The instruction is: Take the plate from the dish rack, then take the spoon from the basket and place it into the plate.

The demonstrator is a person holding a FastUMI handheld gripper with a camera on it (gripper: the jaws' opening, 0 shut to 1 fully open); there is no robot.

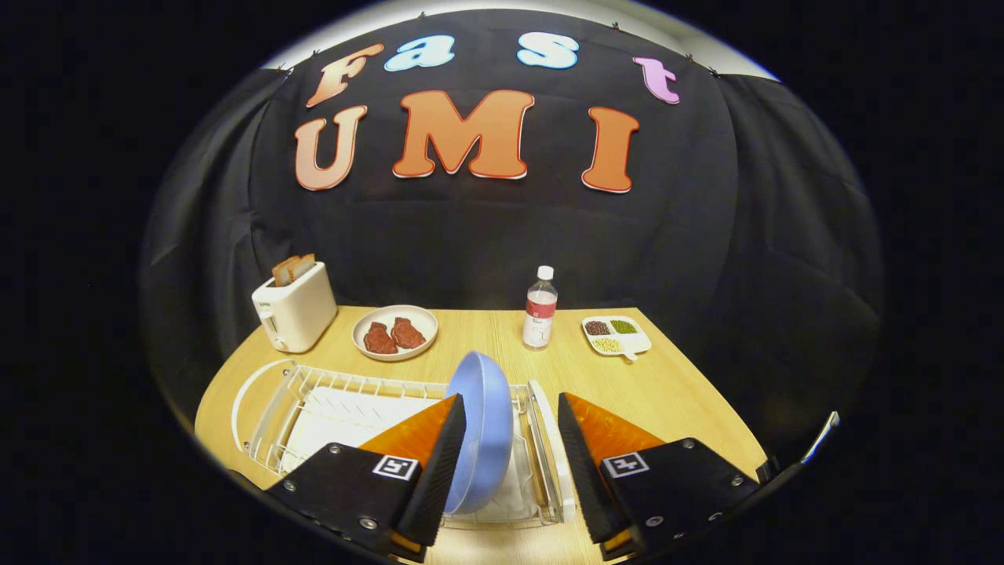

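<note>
A light blue plate stands on edge in the right part of a white wire dish rack on the wooden table. My gripper is open and straddles the plate from above. The plate's rim rises between the two fingers. The left finger lies close against the plate's back, and I cannot tell if it touches. A clear gap separates the right finger from the plate's hollow side. The plate's lower edge rests in the rack, behind the fingers.
Beyond the rack, along the table's back, stand a white toaster with bread slices, a plate of brown food, a water bottle and a divided white dish of beans. The rack's left part holds a white drain tray.
</note>
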